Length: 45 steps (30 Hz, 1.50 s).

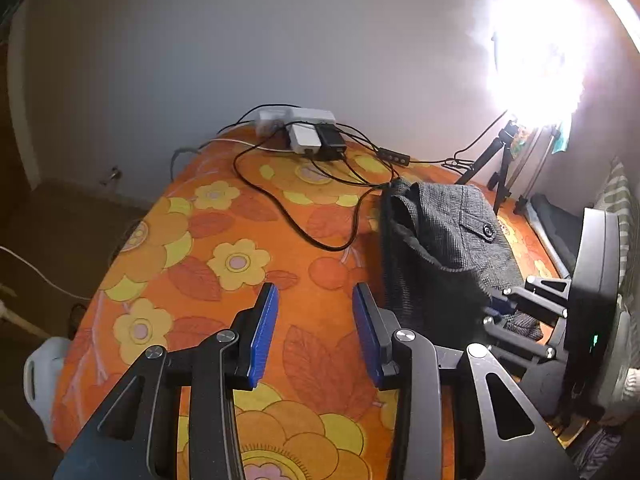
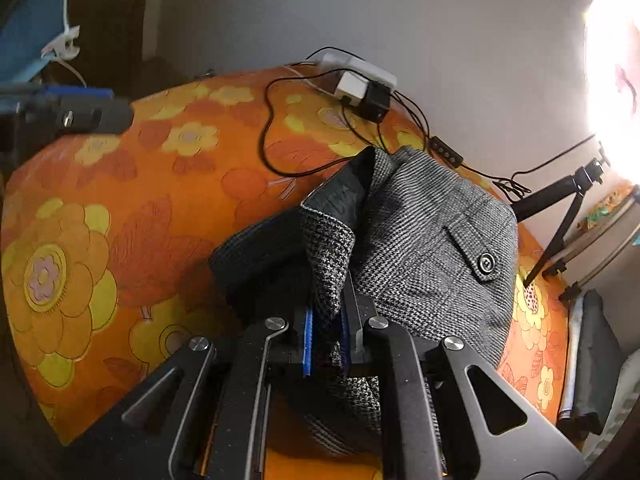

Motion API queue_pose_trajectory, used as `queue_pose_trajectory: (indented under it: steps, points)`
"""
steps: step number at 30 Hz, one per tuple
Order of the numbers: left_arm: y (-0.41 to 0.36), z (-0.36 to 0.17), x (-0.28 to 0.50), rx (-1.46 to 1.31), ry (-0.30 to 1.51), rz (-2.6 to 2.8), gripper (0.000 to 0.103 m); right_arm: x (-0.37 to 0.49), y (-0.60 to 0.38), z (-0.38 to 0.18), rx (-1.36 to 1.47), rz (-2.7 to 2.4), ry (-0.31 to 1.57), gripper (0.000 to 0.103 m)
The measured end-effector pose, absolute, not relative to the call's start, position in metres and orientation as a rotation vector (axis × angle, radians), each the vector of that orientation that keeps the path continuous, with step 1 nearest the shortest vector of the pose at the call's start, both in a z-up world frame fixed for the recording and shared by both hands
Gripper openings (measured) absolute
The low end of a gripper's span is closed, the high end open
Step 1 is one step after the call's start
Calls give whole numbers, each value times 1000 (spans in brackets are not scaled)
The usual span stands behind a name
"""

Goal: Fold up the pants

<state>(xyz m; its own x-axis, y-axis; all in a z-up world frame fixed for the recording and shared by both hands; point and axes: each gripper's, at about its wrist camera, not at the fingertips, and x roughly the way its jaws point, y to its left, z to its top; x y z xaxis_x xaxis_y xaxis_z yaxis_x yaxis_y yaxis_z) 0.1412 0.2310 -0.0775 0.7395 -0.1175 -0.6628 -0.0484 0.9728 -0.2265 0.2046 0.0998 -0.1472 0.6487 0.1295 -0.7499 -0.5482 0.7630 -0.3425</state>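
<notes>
Grey tweed pants [image 2: 424, 240] lie bunched on the orange flowered table cover [image 2: 132, 208], with a buttoned back pocket [image 2: 486, 262] facing up. My right gripper [image 2: 328, 344] is shut on a fold of the pants fabric and holds it slightly raised. In the left wrist view the pants [image 1: 444, 240] lie to the right, with the right gripper [image 1: 504, 312] clamped on their near edge. My left gripper [image 1: 316, 332] is open and empty, hovering over bare cover left of the pants.
A white power strip with adapters [image 1: 308, 132] and black cables [image 1: 296, 220] lie at the table's far edge by the wall. A tripod [image 1: 500, 160] and a bright lamp [image 1: 536, 52] stand at the right. The floor drops off left.
</notes>
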Motion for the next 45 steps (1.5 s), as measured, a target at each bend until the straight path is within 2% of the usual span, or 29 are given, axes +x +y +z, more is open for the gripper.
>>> queue_pose_trajectory:
  steps: [4,10,16,21,28,33,36,39,45]
  points:
    - [228,-81,146,-235,743,-45,37,197,102,-149,-623,436,771,11]
    - [218,-75,151,-225,740,-62,37,185,99,-139,-569,581,766,27]
    - [197,-62,158,-195,745,-110,37,164,55,-111,-419,656,764,30]
    - [165,-54,174,-126,766,-176,37,154,-29,-102,-250,585,793,30]
    - [101,-68,203,-3,866,-293,37,164,-102,-127,-118,513,890,30]
    - [98,-93,204,9,936,-255,37,173,-113,-142,-79,526,904,30]
    - [111,-100,198,-73,948,-248,43,178,-113,-144,-71,542,893,30]
    - [122,-104,194,-158,956,-250,43,183,-103,-147,-97,562,887,30]
    - [116,-104,189,-153,950,-255,43,186,-91,-152,-157,559,892,30]
